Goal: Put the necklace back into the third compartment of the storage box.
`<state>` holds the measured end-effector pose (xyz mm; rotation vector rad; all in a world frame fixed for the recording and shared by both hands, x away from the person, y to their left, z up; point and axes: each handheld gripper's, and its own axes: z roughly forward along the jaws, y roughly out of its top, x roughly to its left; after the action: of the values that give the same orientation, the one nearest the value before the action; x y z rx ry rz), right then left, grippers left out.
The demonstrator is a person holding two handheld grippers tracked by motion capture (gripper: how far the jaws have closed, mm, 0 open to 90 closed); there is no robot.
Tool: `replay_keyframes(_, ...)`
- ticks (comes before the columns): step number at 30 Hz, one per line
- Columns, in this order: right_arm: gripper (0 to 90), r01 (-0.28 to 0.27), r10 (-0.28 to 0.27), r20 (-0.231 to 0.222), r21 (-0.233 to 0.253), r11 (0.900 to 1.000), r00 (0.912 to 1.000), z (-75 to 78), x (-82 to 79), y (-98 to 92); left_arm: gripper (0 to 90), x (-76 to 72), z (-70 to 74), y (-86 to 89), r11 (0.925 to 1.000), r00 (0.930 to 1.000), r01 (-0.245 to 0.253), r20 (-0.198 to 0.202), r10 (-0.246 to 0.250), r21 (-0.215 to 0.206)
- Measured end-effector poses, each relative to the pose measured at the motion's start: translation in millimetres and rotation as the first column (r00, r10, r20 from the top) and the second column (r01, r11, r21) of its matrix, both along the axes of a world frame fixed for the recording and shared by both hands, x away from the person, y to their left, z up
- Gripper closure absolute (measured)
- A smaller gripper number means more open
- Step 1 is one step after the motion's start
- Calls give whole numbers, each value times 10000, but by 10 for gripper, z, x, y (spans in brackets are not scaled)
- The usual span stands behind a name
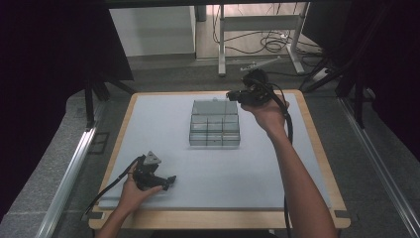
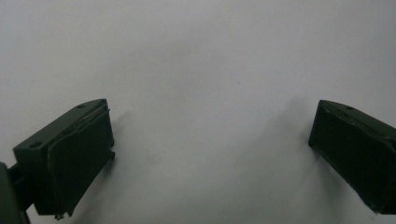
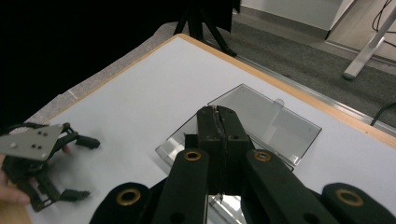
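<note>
A clear plastic compartment box (image 1: 214, 131) stands mid-table with its lid (image 1: 214, 106) swung open toward the far side. My right gripper (image 1: 230, 94) hovers by the lid's right far corner. Seen in the right gripper view, the right gripper (image 3: 216, 112) has its jaws pressed together over the box (image 3: 177, 144) and lid (image 3: 266, 123), with nothing visible between them. My left gripper (image 1: 171, 182) rests on the mat at the front left, open. The left gripper (image 2: 210, 154) has bare mat between its spread jaws. It also appears as the left gripper (image 3: 91, 168) at the left of the right gripper view.
A pale grey mat (image 1: 163, 124) covers the wood-edged table (image 1: 317, 144). Dark curtains hang at both sides, and a desk frame (image 1: 257, 34) with cables stands on the floor beyond the table's far edge.
</note>
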<state>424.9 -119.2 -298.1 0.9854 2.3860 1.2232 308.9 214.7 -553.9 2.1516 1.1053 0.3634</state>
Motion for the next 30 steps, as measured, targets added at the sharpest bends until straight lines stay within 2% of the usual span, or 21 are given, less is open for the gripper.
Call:
replay_keyframes(10,882,448,-444,-201,205,9988,9988,-90,296,82,0,1,1,2,10000,10000,18,0,-18,17)
replay_keyframes(22,882,1271,-1253,-392,456,9908,9913,-251,593,6,0,3,-3,-1,10000,10000,-10,44,10,-30)
replay_keyframes(30,882,1623,-1595,-504,569,9851,9859,-366,707,-64,0,3,-5,-2,10000,10000,-17,64,17,-39)
